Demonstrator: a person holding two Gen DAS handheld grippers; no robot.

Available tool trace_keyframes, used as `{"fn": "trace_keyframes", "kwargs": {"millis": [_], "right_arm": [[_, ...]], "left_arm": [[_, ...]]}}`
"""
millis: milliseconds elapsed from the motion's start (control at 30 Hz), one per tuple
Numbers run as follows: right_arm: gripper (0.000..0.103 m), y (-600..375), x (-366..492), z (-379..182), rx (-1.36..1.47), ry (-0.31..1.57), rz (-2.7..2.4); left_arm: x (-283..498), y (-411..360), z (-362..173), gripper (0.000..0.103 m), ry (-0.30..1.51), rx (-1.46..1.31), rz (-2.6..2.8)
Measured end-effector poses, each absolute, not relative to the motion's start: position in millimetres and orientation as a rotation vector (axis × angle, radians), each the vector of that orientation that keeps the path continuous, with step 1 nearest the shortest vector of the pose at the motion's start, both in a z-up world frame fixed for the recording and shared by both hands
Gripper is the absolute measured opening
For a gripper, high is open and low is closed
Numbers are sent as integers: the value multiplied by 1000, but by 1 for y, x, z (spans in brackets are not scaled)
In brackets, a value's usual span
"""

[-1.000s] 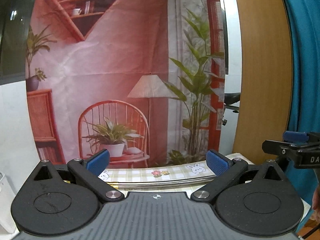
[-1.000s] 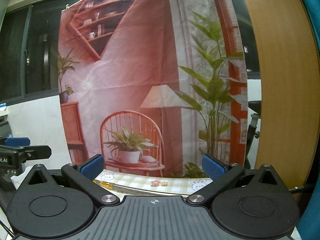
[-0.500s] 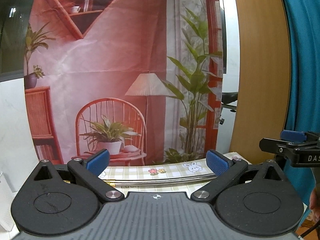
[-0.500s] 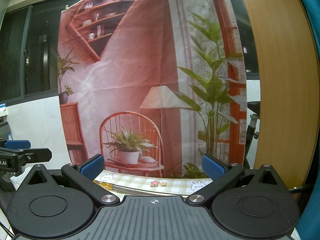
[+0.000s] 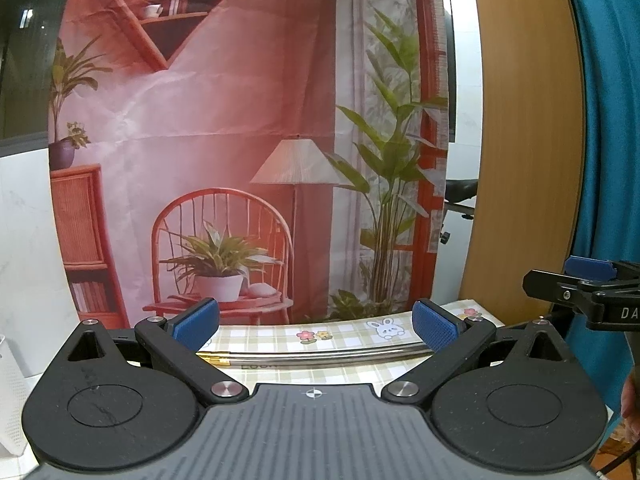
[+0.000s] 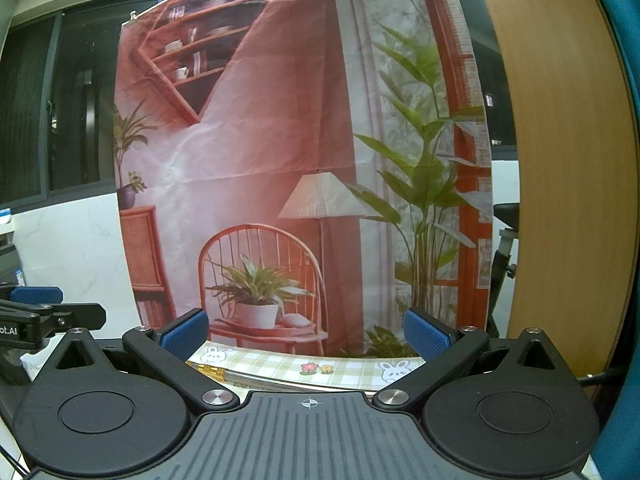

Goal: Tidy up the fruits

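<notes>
Both grippers spread wide, nothing held, no fruit in either view.

Left gripper (image 5: pixel 316 326): blue pads (image 5: pixel 434 325) far apart, nothing between them; it sits level above the near part of the table (image 5: pixel 478 303). Right gripper (image 6: pixel 306 330): same state, jaws wide, nothing pinched; its side also shows at the right edge of the left wrist view. Under both, a checked tablecloth (image 5: pixel 344 332) with bunny and flower prints, and a metal rod (image 5: pixel 320 356) with a brass tip lying across it, left to right. At the table's far edge hangs a printed backdrop (image 5: pixel 248 120) showing a chair, lamp and plants. Wooden panel (image 5: pixel 524 140) right of it, teal curtain (image 5: pixel 612 120) at far right.
</notes>
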State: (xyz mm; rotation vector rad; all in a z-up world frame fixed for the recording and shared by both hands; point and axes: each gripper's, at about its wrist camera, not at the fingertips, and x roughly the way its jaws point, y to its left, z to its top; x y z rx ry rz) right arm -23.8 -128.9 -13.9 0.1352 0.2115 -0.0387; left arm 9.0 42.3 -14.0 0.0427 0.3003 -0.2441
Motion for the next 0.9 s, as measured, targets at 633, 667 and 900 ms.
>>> {"fn": "trace_keyframes", "kwargs": {"millis": [633,667,900], "right_arm": [[103,-131,-25,-14,136,210,-39],[103,-131,-25,-14,135,210,-39],[103,-131,-25,-14,136,209,-39]], "left_arm": [[5,41,-16,103,300,55,-251],[6,42,-15,103,300,53,-251],[7,43,-16,103,294,47,-242]]}}
